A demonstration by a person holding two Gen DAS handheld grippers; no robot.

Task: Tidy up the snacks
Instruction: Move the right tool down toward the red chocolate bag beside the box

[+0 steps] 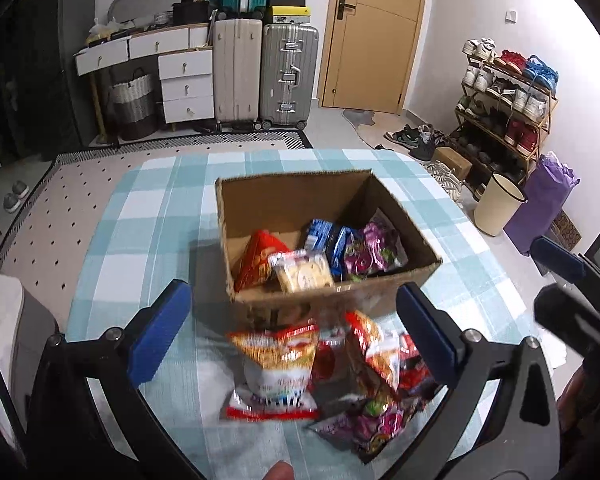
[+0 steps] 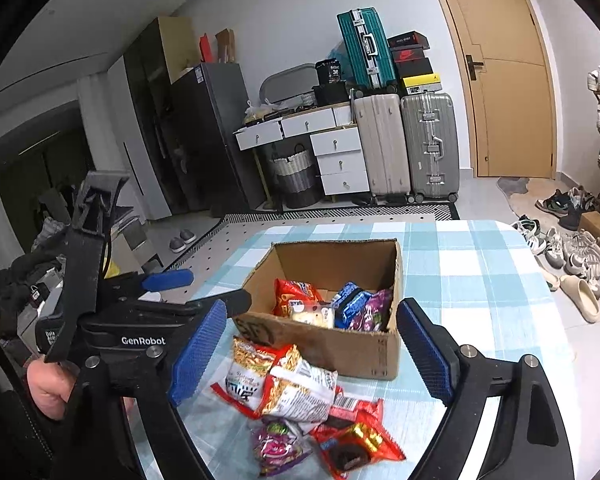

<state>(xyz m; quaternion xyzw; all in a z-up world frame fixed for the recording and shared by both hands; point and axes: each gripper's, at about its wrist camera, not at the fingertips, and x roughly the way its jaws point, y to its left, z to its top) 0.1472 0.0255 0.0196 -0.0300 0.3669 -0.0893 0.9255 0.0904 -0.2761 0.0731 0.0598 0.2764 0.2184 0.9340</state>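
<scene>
**K:** Status, left wrist view first?

**M:** Left gripper (image 1: 294,338) spread wide, nothing between the blue pads (image 1: 160,336). It hangs over the near pile of loose snack packets (image 1: 324,380) on the checked tablecloth (image 1: 140,216). My read: it's staged above the pile so the next pick is a straight drop.

**K:** Box?

**M:** Cardboard box (image 1: 320,232) sits just beyond the pile, centre of the table, open top, flaps cut off. Close to the pile, probably to keep the carry short. Inside: red bag (image 1: 260,260) near-left, pale biscuit pack (image 1: 304,272) beside it, blue packs (image 1: 328,244) and purple pack (image 1: 376,252) to the right. Far half of the floor is bare cardboard.

**K:** Pile looks like?

**M:** Blurred here. Red/orange/white noodle-style bag (image 1: 276,368) on the left, crinkled red packs right of it, purple one nearest.

**K:** Right wrist view?

**M:** Right gripper (image 2: 312,352) also released, pads wide apart, empty. Same box (image 2: 340,312) ahead, pile in front of it and sharper: noodle bags (image 2: 268,368) overlapping, touching or nearly touching the box's near wall; purple packet (image 2: 276,448) and red packet with a dark biscuit picture (image 2: 352,444) nearest. Left gripper's body (image 2: 140,320) crosses in from the left, hand (image 2: 48,392) on its grip.

**K:** Progress?

**M:** Roughly half, judging by five-ish in the box and five-ish out. Foil bags are light and slippery; overlap risks lifting two at once.
</scene>
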